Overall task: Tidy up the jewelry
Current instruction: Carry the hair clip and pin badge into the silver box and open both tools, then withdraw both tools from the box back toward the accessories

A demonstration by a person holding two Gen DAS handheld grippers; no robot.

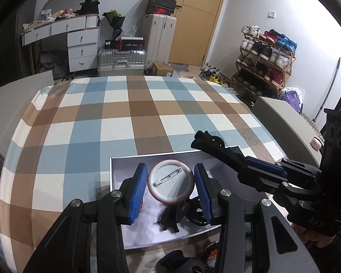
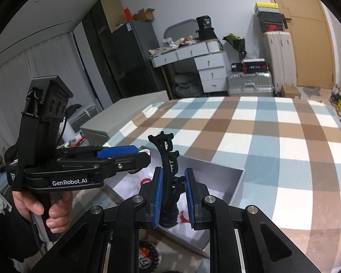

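Note:
A round pin badge, white back up with a red rim, sits between the blue pads of my left gripper, which is shut on it over a shallow white box. Black hair clips and a hair tie lie in the box below the badge. My right gripper is shut on a curved black toothed hair clip, which it holds upright over the box. In the left wrist view the right gripper reaches in from the right, with the clip over the box's far corner. The left gripper shows at the left of the right wrist view.
The box rests on a table with a blue, brown and white chequered cloth. Between the box and the table's near edge lie another badge and dark beads. Grey furniture flanks the table, with a small pink object on it.

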